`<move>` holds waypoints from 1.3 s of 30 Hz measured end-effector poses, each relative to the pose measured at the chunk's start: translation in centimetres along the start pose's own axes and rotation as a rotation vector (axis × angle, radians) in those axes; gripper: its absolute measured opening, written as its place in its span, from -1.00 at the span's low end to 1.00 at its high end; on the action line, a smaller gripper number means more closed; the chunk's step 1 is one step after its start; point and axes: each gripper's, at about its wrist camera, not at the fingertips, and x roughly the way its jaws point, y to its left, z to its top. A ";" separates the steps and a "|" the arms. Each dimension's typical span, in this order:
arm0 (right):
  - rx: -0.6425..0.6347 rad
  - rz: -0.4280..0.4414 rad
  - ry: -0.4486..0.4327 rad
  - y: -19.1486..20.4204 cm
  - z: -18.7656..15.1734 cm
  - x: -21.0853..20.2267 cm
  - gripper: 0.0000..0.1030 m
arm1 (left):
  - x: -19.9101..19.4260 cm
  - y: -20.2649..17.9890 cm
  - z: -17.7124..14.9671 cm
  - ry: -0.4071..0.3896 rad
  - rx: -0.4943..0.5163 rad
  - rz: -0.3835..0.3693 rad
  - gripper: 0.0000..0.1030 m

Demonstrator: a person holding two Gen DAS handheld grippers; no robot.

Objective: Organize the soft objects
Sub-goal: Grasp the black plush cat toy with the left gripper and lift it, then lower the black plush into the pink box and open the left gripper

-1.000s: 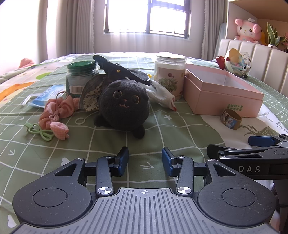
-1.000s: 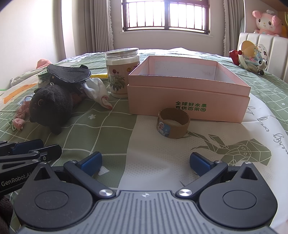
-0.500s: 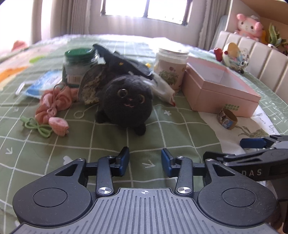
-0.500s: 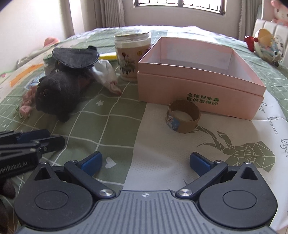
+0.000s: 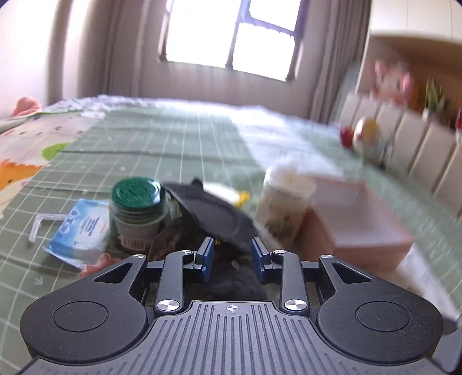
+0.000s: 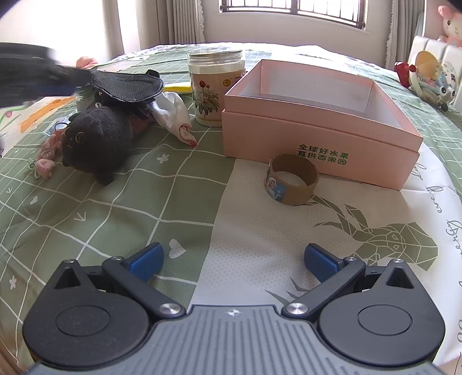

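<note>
Over black plush cat on green bedspread we hover left gripper, fingers parted, straddling it for grasp. Right gripper wide apart, empty. Pink box near, likely destination.

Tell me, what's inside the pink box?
The pink box looks empty: its pale inside walls and part of the floor show in the right wrist view. The near wall hides the front strip of the floor, so that part stays unseen.

A home bedroom: a green grid-patterned bedspread is covering the bed, beige curtains are flanking the barred window at top, and a pink plush toy is sitting upper right.
</note>
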 end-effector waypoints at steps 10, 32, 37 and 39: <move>-0.033 0.014 -0.022 0.1 -0.5 -0.1 1.00 | 1.3 0.3 -3.4 0.209 0.044 -0.068 0.37; 0.073 -0.070 -0.107 -3.3 3.7 0.4 0.01 | -3.7 -1.8 -7.3 0.153 -0.011 -0.293 0.41; 0.047 -0.041 -0.117 -3.4 3.1 -1.6 -0.18 | -4.3 -2.7 -7.1 0.138 0.000 -0.302 0.41; 0.032 -0.026 -0.157 -3.7 2.7 -4.0 -0.18 | -4.3 -3.3 -6.3 0.124 0.004 -0.317 0.41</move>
